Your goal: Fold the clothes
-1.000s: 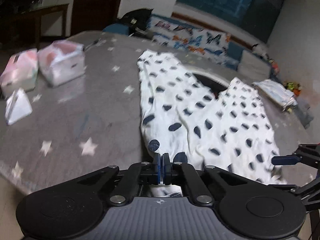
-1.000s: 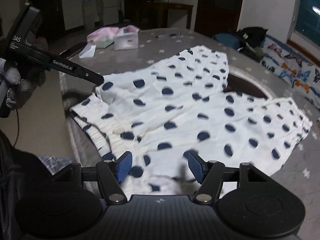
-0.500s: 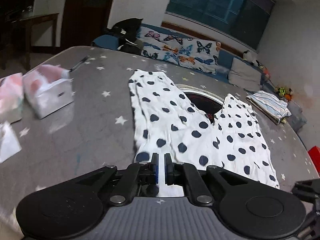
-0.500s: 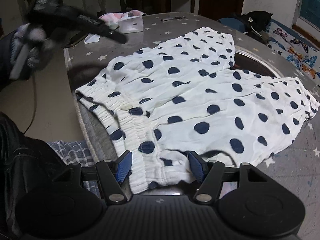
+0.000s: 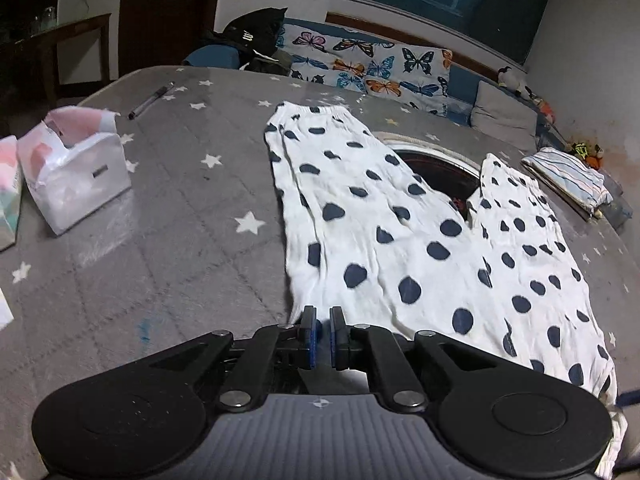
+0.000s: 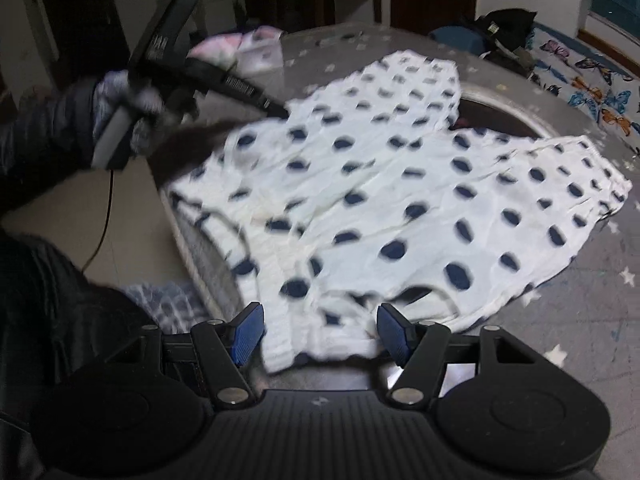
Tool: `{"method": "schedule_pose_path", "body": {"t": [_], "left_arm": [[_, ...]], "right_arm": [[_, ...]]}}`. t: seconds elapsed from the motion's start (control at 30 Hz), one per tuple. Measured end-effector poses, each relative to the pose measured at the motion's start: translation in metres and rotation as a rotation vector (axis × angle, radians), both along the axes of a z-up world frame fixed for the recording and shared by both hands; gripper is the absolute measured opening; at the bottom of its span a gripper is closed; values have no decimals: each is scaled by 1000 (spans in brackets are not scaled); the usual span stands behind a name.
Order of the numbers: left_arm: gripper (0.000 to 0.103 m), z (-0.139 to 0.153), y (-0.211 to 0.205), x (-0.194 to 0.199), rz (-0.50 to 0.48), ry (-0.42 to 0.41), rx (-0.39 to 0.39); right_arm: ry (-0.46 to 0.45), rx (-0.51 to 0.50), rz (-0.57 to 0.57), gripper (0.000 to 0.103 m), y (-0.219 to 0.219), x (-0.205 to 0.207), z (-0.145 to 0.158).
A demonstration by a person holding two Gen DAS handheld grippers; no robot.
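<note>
The left gripper (image 5: 323,336) has drawn back toward the near edge of the polka-dot trousers (image 5: 400,240), which now lie flatter on the grey star-patterned tabletop (image 5: 180,240); its jaws are closed, with no cloth seen between them. The right gripper (image 6: 320,330) hangs part-open over the waistband, gripping nothing
</note>
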State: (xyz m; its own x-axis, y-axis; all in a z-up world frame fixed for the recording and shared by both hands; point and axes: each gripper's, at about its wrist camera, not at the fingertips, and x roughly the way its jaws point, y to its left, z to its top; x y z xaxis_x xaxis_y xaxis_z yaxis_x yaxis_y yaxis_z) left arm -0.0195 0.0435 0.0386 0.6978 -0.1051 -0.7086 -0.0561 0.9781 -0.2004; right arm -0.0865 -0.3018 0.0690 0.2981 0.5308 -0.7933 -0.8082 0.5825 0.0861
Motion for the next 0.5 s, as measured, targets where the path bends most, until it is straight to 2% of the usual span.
{"method": "schedule_pose_path", "body": {"t": [0.2,0.37,0.5], "left_arm": [[7,16,-12,19,-45,-53,2],[7,9,-24,45,-77,-48,15],[8,-4,-26,61,-81,-13,33]], "right_arm": [[-41,59,-94,64,-9,36,10],[-30,47,-137,63,-7,59,-7],[5,18,-153,61,-7,68,-25]]}}
